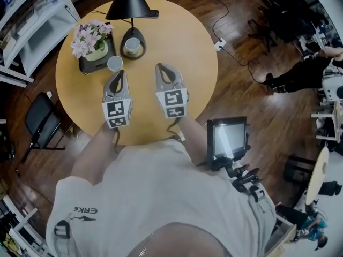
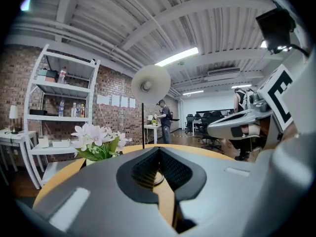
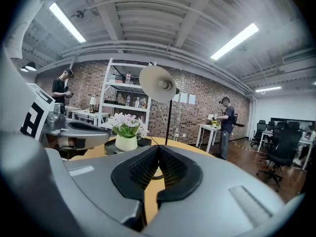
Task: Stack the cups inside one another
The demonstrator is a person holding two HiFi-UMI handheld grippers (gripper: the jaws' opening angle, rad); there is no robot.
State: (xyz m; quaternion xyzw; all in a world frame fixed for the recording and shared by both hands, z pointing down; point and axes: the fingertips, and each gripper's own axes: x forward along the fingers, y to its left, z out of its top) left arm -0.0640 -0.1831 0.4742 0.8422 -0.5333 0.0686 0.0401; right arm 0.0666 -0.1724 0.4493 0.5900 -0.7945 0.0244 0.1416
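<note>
Cups: two white cups stand on the round bench point(image 1: 177, 42), and neither is inside the other. The near cup point(image 1: 114, 63) stands upright just beside the dark tray of the flower pot point(image 1: 91, 39), a little beyond the tip of the left tongs point(image 1: 121, 73). The far cup point(image 1: 132, 47) stands upright to its right and farther off, apparently on the dark round base of the lamp point(image 1: 127, 4). The two cups are close together but do not touch.

State of the tongs:
- Left tongs: jaws together, nothing between them. Both the head view and the left gripper view point(image 2: 159, 149) show this.
- Right tongs point(image 1: 160, 66): jaws together, nothing between them. The right gripper view point(image 3: 158, 147) confirms this.
- Both tongs hover side by side over the near half of the bench, pointing toward the cups and touching neither.

Progress, as judged: no stacking has been done. Steps left:
1. Open one pair of tongs and grip one cup.
2. Lift it and bring it over the other cup.
3. Lower it inside and release.
</note>
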